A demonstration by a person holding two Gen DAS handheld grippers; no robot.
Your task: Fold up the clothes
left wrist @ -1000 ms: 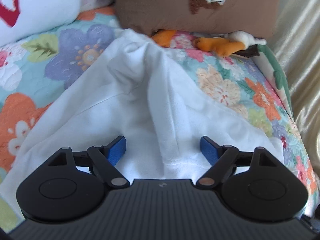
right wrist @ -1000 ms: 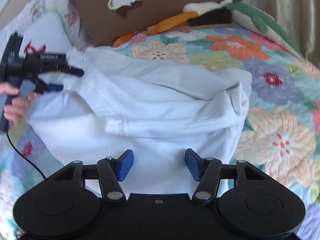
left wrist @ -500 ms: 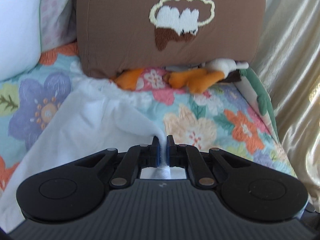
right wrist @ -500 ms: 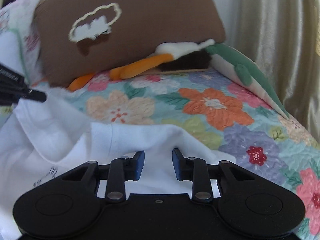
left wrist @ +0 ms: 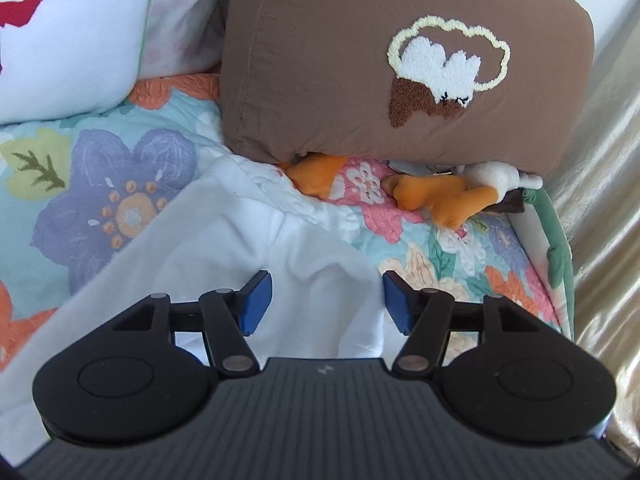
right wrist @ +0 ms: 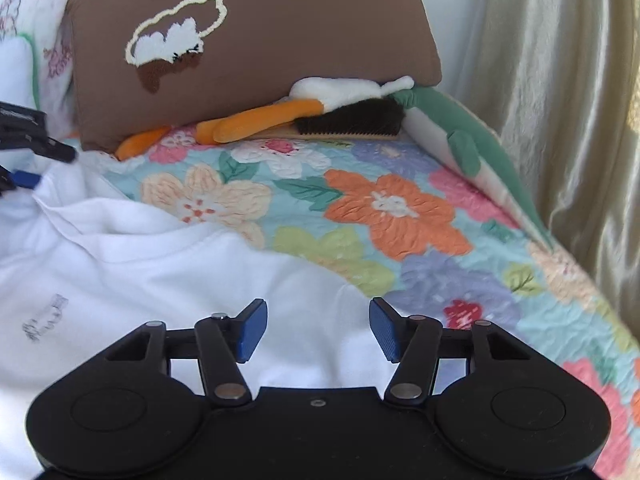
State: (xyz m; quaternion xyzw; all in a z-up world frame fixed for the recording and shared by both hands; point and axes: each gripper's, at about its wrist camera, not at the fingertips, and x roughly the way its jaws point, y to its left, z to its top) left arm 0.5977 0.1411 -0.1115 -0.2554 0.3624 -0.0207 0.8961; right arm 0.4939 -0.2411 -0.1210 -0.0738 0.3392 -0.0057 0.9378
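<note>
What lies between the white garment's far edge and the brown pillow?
In the right wrist view, only flowered quilt separates the white garment from the brown pillow.

A garment (right wrist: 160,280) lies spread on the quilt (right wrist: 400,216) that covers the bed, at the near left in the right wrist view. Behind it, at the head of the bed, a cushion (right wrist: 280,40) leans upright, with a pillow (left wrist: 68,40) to its left. A soft toy (right wrist: 272,116) and a brush (right wrist: 352,120) lie on the quilt, tucked under the cushion's lower edge. A curtain (right wrist: 540,80) hangs along the bed's right side.
</note>
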